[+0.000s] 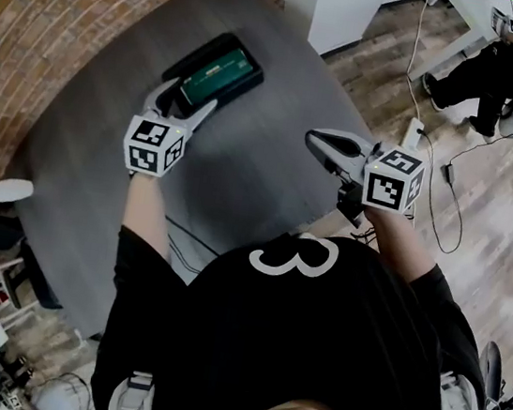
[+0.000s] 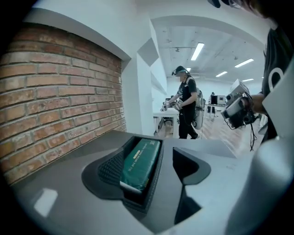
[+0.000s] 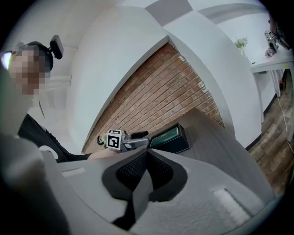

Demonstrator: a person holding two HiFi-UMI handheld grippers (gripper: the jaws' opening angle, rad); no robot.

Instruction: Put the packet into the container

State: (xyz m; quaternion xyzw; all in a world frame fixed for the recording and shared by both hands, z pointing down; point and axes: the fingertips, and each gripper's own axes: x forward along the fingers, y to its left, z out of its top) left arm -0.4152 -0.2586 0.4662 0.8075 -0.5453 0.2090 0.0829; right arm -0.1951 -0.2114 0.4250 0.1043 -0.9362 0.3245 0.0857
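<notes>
on the table, left gripper gapes astride the container holding the packet; right gripper clenched.

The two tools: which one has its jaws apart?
The left tool: its jaws stand apart, one on each side of the black container holding the green packet. The right tool has its jaws together, with nothing between them.

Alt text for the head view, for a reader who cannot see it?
A green packet lies in a black container on a grey table, with the open left gripper straddling its near end. The right gripper is shut and empty over the table's right side.
</notes>
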